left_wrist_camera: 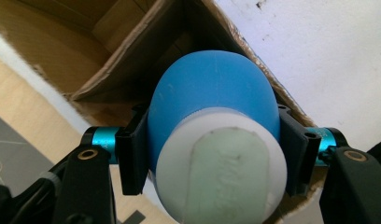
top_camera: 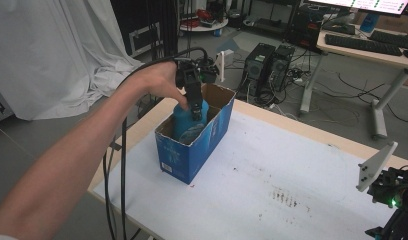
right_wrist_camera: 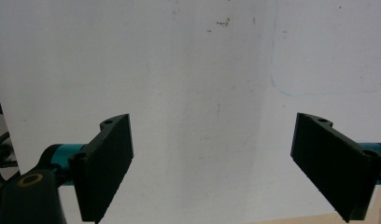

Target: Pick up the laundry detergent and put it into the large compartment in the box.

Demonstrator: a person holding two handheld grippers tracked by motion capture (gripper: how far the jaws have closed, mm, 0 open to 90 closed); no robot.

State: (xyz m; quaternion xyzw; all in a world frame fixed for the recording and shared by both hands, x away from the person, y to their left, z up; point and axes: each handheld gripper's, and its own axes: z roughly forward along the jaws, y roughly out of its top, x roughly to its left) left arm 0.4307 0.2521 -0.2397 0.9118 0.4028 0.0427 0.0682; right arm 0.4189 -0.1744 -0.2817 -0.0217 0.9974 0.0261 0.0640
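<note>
A blue bottle (top_camera: 191,119) with a white cap (left_wrist_camera: 221,168) stands partly inside an open blue cardboard box (top_camera: 192,150) at the table's left. My left gripper (top_camera: 194,111) points down into the box and is shut on the bottle, its black pads (left_wrist_camera: 135,156) pressed against both sides just below the cap. In the left gripper view the bottle's blue body (left_wrist_camera: 212,88) hangs over the box's brown inside (left_wrist_camera: 109,70). My right gripper (right_wrist_camera: 212,163) stands open over the bare white tabletop with nothing between its jaws; its body (top_camera: 392,192) sits at the table's right edge.
The white table top (top_camera: 272,170) has dark smudges near its middle. Beyond the table are computer towers (top_camera: 267,62), cables on the floor, a desk with a keyboard (top_camera: 364,45) and a white sheet (top_camera: 52,50) at the left.
</note>
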